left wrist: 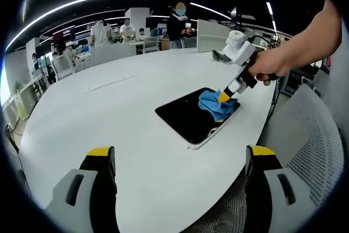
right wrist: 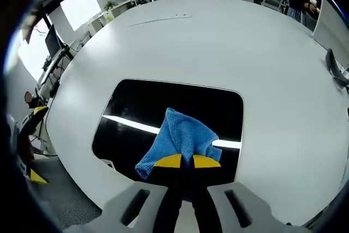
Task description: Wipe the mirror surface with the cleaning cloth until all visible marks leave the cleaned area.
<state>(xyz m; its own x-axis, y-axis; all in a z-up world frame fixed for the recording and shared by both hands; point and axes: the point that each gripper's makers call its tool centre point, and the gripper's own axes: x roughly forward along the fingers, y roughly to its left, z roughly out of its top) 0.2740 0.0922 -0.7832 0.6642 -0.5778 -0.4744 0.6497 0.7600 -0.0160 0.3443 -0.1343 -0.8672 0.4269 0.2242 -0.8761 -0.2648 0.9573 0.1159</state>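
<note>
A dark rectangular mirror (left wrist: pixel 185 115) (right wrist: pixel 163 113) with a white rim lies flat on the white table (left wrist: pixel 109 107) (right wrist: pixel 218 47). A blue cleaning cloth (left wrist: pixel 215 103) (right wrist: pixel 180 137) rests on the mirror's near-right part. My right gripper (right wrist: pixel 187 161) is shut on the cloth, its yellow tips pinching the fabric against the glass; in the left gripper view the right gripper (left wrist: pixel 224 96) is seen held by a hand. My left gripper (left wrist: pixel 180 159) hovers over the table's near edge, short of the mirror, open with nothing between its jaws.
A grey mesh chair (left wrist: pixel 305 151) stands at the right of the table. A dark object (right wrist: pixel 335 66) lies near the table's far edge. People stand among desks and monitors (left wrist: pixel 131 28) in the background. Bare tabletop stretches left and beyond the mirror.
</note>
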